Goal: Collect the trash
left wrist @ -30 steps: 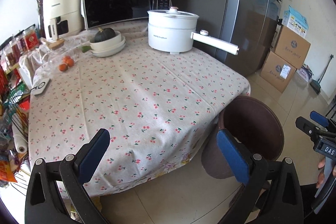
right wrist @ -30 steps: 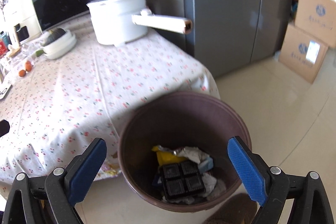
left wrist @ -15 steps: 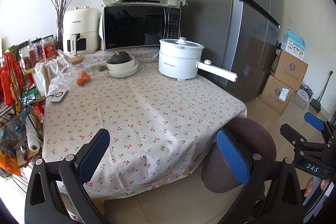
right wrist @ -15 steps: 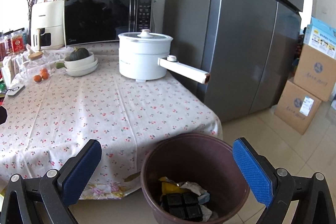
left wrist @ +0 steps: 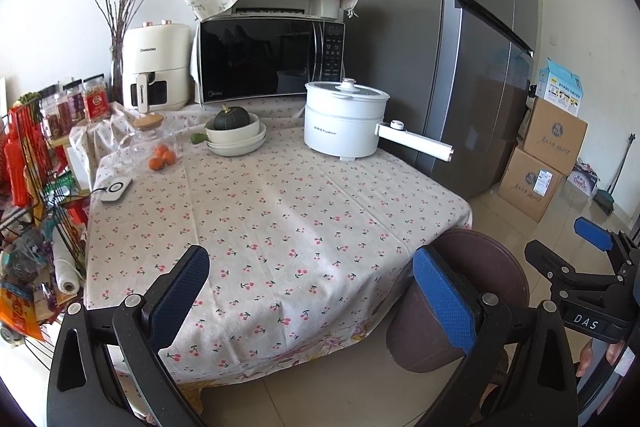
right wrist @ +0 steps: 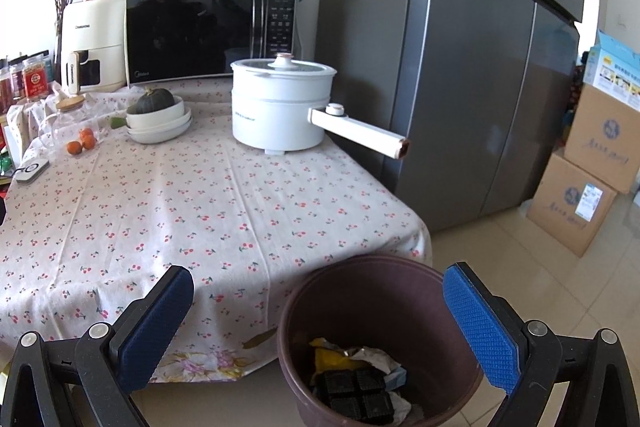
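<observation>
Since the earlier frames we have drawn both grippers back and up from the table: more of the wall, fridge top and floor now shows, and the bin sits lower in the right wrist view. We hold the left gripper point(left wrist: 310, 293) spread wide and empty over the near edge of the cherry-print tablecloth point(left wrist: 280, 211). The right gripper point(right wrist: 320, 323) is likewise wide and empty, above the brown trash bin point(right wrist: 384, 291), which stands on the floor just beside the table's near right corner. Inside the bin we note a black compartment tray point(right wrist: 356, 393) lying on crumpled yellow and white wrappers point(right wrist: 344, 355).

On the cloth at the far side we record a white electric pot point(left wrist: 344, 123) with its handle pointing toward the grey fridge point(left wrist: 472, 75), stacked bowls holding a dark squash point(left wrist: 236, 137), small oranges point(left wrist: 162, 157) and a white remote point(left wrist: 116, 189). A microwave point(left wrist: 272, 59) and an air fryer point(left wrist: 156, 67) stand behind. Cardboard boxes point(left wrist: 544, 163) stand right of the fridge. The middle of the cloth is as bare as before.
</observation>
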